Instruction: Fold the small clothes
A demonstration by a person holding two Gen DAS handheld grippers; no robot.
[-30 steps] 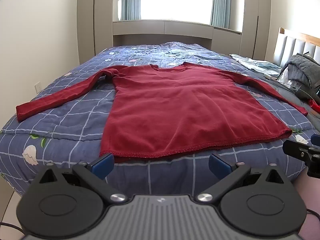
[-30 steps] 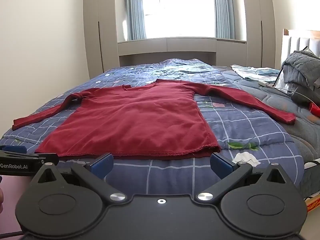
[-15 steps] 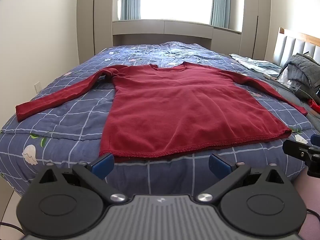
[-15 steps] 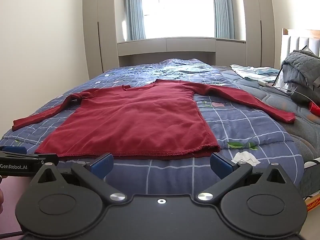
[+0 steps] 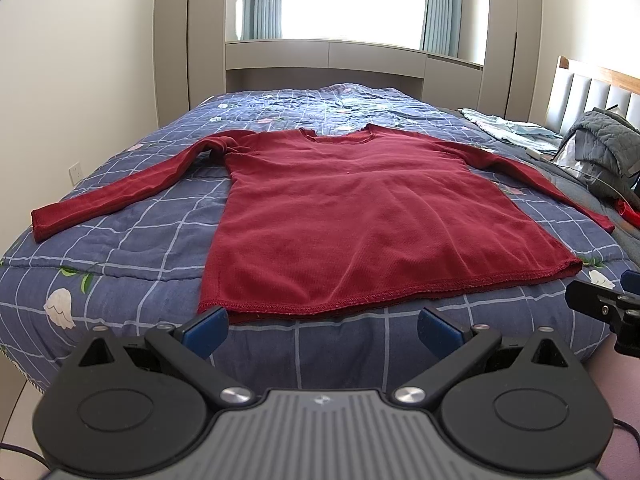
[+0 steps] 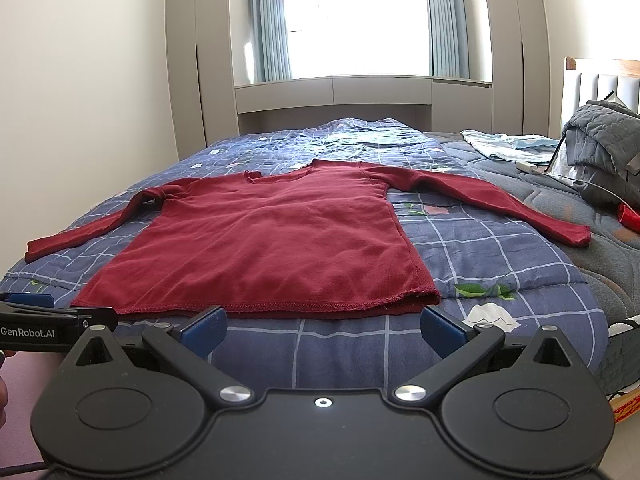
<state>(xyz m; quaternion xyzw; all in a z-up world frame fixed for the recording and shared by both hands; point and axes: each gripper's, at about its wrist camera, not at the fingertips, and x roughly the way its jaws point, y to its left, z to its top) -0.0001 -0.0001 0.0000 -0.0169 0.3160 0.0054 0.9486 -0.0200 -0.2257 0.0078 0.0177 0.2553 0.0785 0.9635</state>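
1. While both grippers hang before the near edge of the bed (image 5: 120, 248), a red long-sleeved top (image 5: 372, 216) lies flat across the blue checked quilt (image 6: 480, 248), filling the middle of both views.
2. Its hem runs along the lower part of each frame, just above the gripper fingers, and its neckline points toward the window (image 6: 360, 16) at the top centre.
3. One sleeve (image 5: 120, 196) stretches to the left of the frame in the left wrist view; the other sleeve (image 6: 500, 204) reaches toward the right of the frame in the right wrist view.
4. The left gripper (image 5: 322, 326) is released, its blue-padded fingers spread wide with nothing between them, short of the hem.
5. The right gripper (image 6: 323, 325) is likewise released and empty, its fingers wide apart just below the hem.
6. Each gripper shows at the edge of the other's view: the right one at the lower right of the left wrist view, the left one at the lower left of the right wrist view.
7. At the right of the frames, a grey quilted bundle (image 6: 600, 140) sits near the headboard (image 5: 592, 88), with pale folded cloth (image 6: 504, 144) beside it.
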